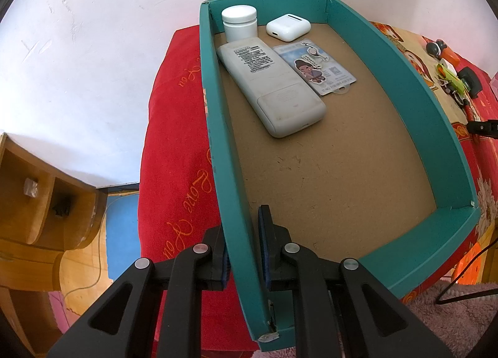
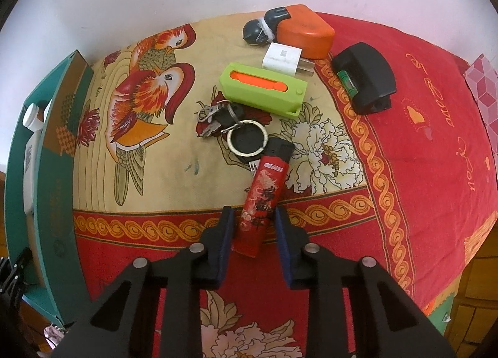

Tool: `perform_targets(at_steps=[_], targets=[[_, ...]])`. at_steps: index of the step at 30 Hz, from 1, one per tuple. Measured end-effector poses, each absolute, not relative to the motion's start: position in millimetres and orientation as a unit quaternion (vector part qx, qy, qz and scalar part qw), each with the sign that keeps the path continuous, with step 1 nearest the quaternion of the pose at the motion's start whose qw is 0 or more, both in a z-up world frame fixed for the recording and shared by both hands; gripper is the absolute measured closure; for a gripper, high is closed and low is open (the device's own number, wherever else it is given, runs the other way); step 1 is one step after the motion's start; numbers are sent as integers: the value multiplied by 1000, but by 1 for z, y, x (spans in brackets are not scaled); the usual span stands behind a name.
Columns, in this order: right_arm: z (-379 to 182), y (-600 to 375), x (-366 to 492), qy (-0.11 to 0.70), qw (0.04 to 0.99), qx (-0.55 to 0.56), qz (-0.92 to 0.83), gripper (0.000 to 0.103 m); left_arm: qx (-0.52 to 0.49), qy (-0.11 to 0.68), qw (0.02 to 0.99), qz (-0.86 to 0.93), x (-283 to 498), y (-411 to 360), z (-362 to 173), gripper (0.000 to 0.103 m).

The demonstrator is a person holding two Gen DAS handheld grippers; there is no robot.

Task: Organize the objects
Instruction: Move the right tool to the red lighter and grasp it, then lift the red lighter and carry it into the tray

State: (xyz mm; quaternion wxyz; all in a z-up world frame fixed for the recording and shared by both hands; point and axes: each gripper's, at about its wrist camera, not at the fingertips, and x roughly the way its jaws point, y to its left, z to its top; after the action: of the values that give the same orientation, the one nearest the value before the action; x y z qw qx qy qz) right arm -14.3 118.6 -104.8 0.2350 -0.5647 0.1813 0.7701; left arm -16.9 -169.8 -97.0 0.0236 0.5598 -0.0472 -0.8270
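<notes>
2 grippers are working at once. Left gripper [image 1: 242, 244] is clamping the near left wall of the teal box [image 1: 367, 37], 1 pad outside and 1 inside, probably steadying the box so it does not slide on the red cloth [image 1: 174, 146] while items drop in. Jaws are squeezed tight on that thin wall.

Right gripper [image 2: 252, 227] is pointing steeply down with the red lighter [image 2: 264, 199] lying between its pads. Jaws are partly closed around the lighter's lower half; a sliver of cloth is showing on each side, so they are reading as not yet pressing, though the right pad is very close. Lighter is lying flat on the patterned bedspread [image 2: 174, 152], lengthwise along the gripper's line, which is making for an easy pinch across its narrow sides.

Beyond the lighter, 1 key bunch with ring [image 2: 236, 130] is touching its top end, so lifting may be dragging the keys. Farther out are sitting a green case [image 2: 264, 90], a white charger plug [image 2: 283, 60], an orange case [image 2: 305, 32] and a black level tool [image 2: 364, 77], all waiting outside the box.

Inside the box, 4 items are grouped at the far end: white remote [image 1: 270, 84], card with cartoon figure [image 1: 314, 67], white jar [image 1: 239, 23], white earbud case [image 1: 288, 26]. Near floor of the box is being left free, likely for the lighter.
</notes>
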Motion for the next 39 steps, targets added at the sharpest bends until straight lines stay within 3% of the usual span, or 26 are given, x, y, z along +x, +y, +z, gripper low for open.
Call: perform_targets(at_steps=[7, 24, 39], targets=[[-105, 121, -10, 188, 229, -564, 771, 84, 560, -47, 23, -827, -17, -170, -97, 88], [-80, 105, -16, 207, 194, -540, 793, 85, 560, -47, 24, -827, -16, -170, -97, 88], [-34, 33, -54, 164, 68, -524, 833, 85, 560, -48, 23, -827, -16, -169, -97, 88]])
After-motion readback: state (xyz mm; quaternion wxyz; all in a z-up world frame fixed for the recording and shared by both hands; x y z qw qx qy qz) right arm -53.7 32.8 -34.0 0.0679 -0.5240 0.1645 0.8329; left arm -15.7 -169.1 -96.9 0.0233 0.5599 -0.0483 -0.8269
